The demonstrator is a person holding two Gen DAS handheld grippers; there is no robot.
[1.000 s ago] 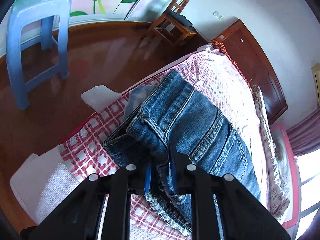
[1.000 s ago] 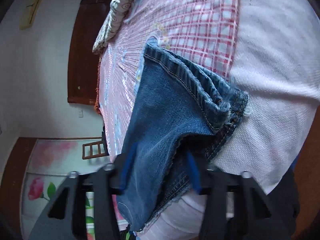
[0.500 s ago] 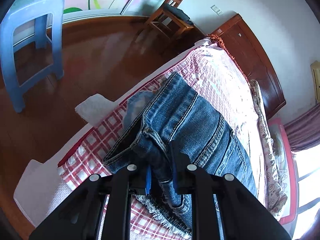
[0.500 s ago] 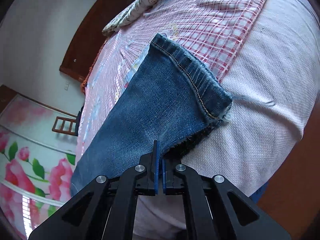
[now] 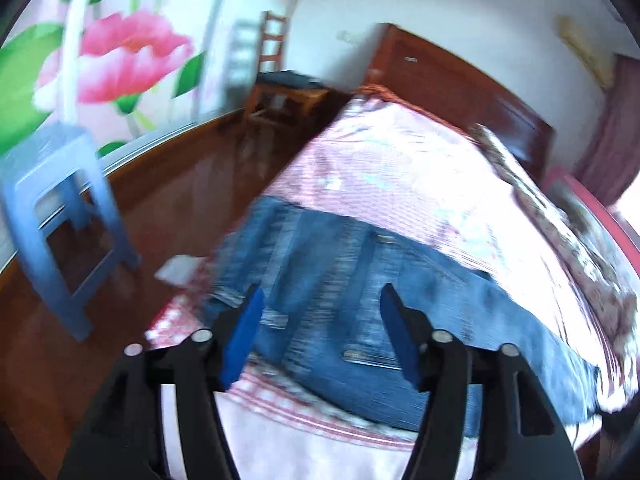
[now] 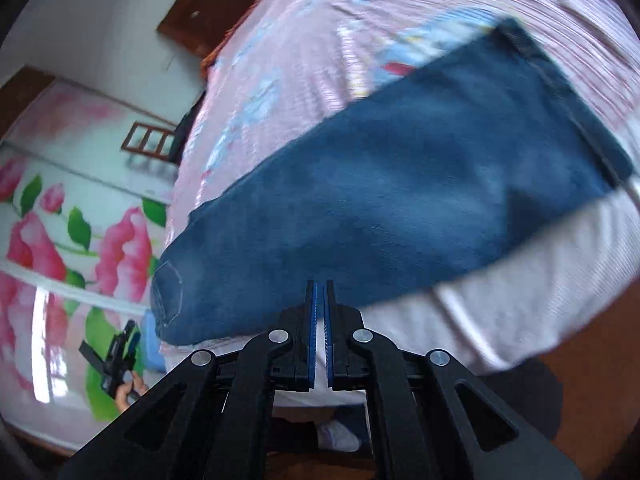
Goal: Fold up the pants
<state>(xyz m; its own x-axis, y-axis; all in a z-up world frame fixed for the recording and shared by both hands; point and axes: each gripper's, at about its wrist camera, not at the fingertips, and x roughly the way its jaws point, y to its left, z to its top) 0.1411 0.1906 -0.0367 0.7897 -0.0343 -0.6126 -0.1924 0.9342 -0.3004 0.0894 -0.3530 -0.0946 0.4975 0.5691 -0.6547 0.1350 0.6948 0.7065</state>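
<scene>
Blue jeans (image 5: 460, 300) lie folded flat across the pink checked bed cover (image 5: 400, 168), blurred by motion. My left gripper (image 5: 320, 296) hovers above their near edge. Its jaws are opening and stand wide apart, with nothing between the blue pads (image 5: 244, 328). In the right wrist view the jeans (image 6: 400, 200) stretch across the bed just beyond my right gripper (image 6: 320, 284), which is shut with only a thin slit between its pads and no cloth in it. The left gripper (image 6: 116, 356) shows small at the lower left of that view, held by a hand.
A blue plastic stool (image 5: 60, 208) stands on the wooden floor left of the bed. A wooden chair (image 5: 280, 92) stands against the far wall beside the dark headboard (image 5: 460, 80). A patterned pillow (image 5: 560, 208) lies at the bed's right. White cloth (image 6: 520, 300) covers the near bed edge.
The left gripper let go of the jeans' waistband, opened wide and pulled up and back. The right gripper shut, came off the jeans and drew back. Both views rolled; the jeans now lie flat.
</scene>
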